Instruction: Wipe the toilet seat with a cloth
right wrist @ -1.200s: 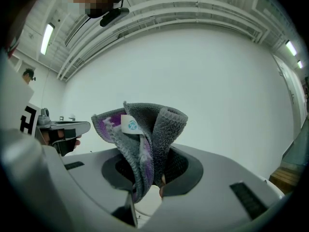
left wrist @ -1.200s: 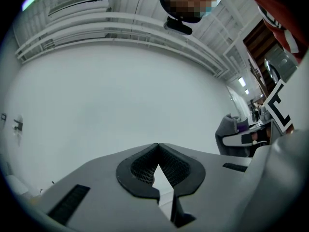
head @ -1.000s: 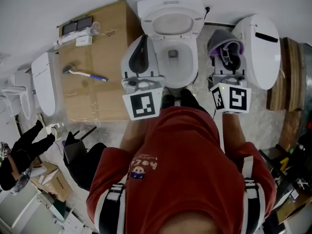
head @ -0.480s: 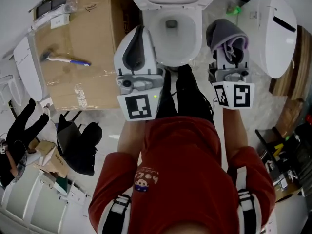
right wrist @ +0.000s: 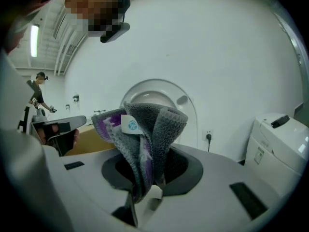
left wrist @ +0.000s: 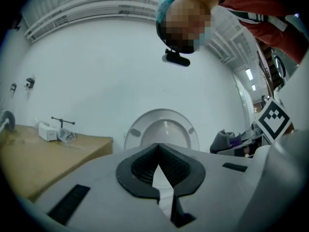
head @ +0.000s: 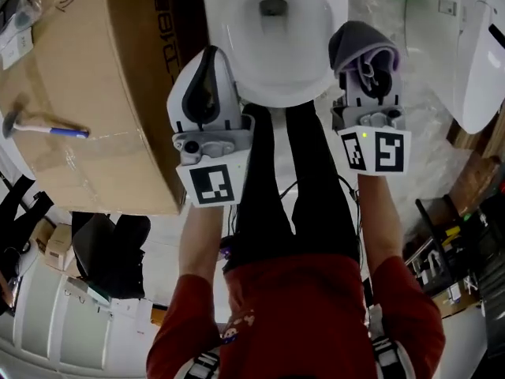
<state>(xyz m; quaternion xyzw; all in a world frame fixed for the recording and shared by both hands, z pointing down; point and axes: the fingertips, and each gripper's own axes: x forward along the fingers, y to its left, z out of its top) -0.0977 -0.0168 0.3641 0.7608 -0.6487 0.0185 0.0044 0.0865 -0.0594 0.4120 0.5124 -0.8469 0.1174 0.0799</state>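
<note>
Grey-purple cloth sits clamped in our right gripper, just beside the toilet bowl ready for wiping, while our left gripper hangs opposite, jaws together, holding nothing.

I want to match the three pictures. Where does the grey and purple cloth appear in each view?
Head view: the cloth is at upper right, gripped in the right tool.
Left gripper view: low, near the right edge.
Right gripper view: in the centre, standing up between the jaws.
Shared landmark: the white toilet, left of the cloth or behind it in every view.
</note>
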